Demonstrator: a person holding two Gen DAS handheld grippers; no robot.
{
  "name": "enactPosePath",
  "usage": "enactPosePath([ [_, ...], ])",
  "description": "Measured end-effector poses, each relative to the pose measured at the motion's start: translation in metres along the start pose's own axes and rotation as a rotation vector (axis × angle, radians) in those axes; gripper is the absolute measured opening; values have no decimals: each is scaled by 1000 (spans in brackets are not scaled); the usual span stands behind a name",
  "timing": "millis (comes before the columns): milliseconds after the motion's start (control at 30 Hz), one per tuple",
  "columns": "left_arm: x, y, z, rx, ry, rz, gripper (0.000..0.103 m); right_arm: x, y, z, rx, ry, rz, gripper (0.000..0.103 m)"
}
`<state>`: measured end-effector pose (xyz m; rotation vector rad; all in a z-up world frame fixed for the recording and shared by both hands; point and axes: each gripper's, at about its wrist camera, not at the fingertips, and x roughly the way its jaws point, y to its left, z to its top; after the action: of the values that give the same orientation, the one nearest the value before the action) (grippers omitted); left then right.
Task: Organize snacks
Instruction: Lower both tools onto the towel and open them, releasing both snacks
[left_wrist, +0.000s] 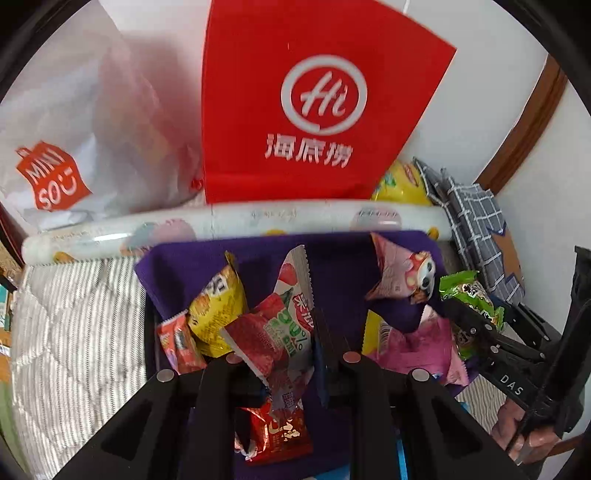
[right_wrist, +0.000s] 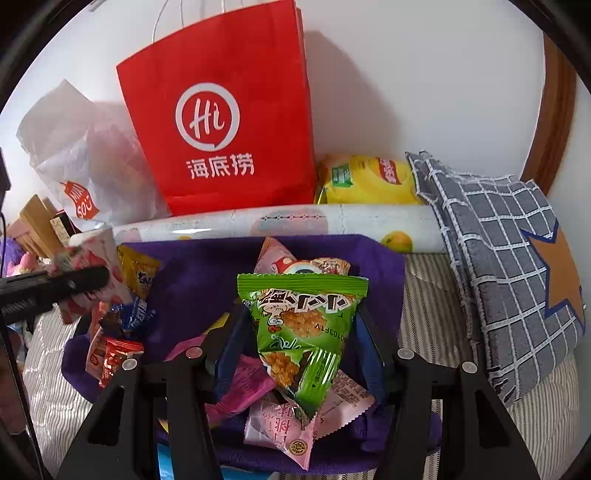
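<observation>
In the left wrist view my left gripper (left_wrist: 301, 334) is shut on a white, red and green strawberry packet (left_wrist: 284, 317), held over a container lined with purple cloth (left_wrist: 332, 258). A yellow packet (left_wrist: 218, 306), small red packets (left_wrist: 181, 343) and pink packets (left_wrist: 402, 275) lie inside. In the right wrist view my right gripper (right_wrist: 301, 332) is shut on a green triangular snack packet (right_wrist: 303, 321), its blue-padded fingers (right_wrist: 227, 343) on both sides. Pink packets (right_wrist: 280, 424) lie under it. Each gripper shows in the other's view: the right (left_wrist: 476, 317), the left (right_wrist: 77, 280).
Behind the container lies a patterned roll (right_wrist: 280, 221). Further back against the wall stand a red paper bag (right_wrist: 221, 110), a white shopping bag (left_wrist: 74, 147) and a yellow chip bag (right_wrist: 369, 177). A grey checked cloth (right_wrist: 498, 266) lies right. Striped bedding (left_wrist: 74, 314) surrounds everything.
</observation>
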<state>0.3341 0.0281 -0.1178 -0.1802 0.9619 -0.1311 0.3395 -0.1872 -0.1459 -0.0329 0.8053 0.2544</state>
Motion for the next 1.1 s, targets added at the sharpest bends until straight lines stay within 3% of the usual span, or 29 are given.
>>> enactPosePath([
  [367, 29, -1, -8, 17, 99, 29, 18, 16, 1, -7, -14, 42, -1, 56],
  [1100, 46, -6, -13, 49, 158, 54, 19, 13, 5, -11, -36, 31, 2, 57],
])
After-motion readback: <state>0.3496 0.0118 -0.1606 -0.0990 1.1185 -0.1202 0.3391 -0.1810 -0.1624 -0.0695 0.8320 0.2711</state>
